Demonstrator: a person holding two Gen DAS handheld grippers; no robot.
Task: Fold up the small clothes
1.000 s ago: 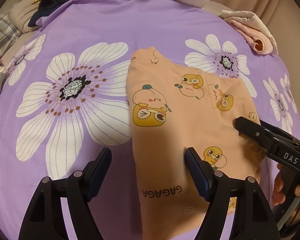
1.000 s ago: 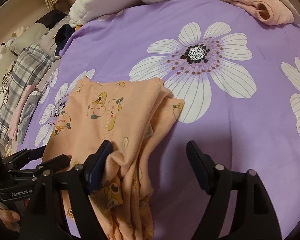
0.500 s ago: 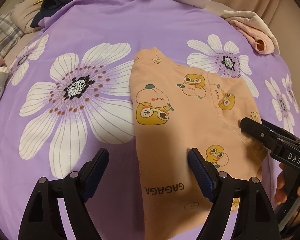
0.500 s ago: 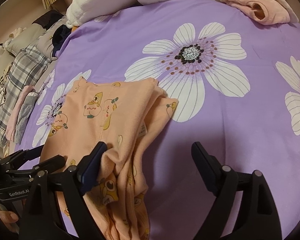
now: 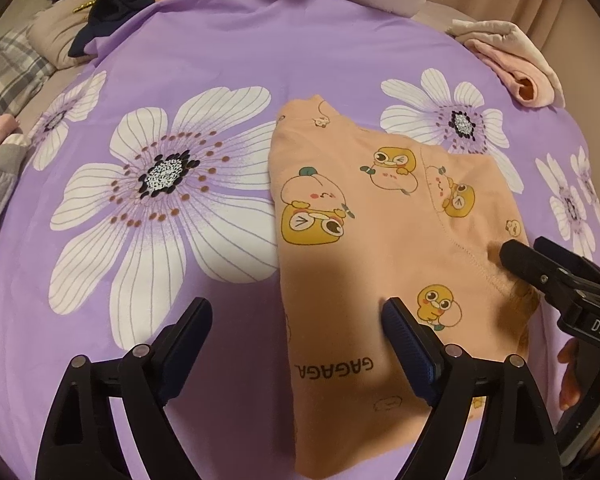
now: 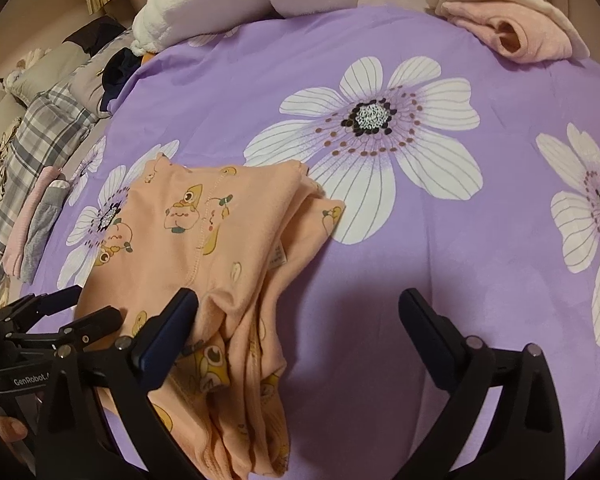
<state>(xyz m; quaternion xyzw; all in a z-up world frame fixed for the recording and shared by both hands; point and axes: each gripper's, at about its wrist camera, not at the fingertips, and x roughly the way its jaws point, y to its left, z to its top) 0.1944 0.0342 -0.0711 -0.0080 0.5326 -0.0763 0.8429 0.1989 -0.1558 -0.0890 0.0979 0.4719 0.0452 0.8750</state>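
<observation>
A peach cotton garment printed with yellow cartoon ducks (image 5: 384, 248) lies folded on a purple bedsheet patterned with big white flowers (image 5: 204, 92). The left tool (image 5: 296, 332) hangs over the garment's left edge, its jaws opening, gripping nothing. The right tool (image 6: 298, 316) hangs over the garment's bunched right edge, its jaws also opening, cloth just beside one finger. A folded pink fleece piece (image 6: 512, 28) lies well apart from the garment, at the sheet's far edge.
</observation>
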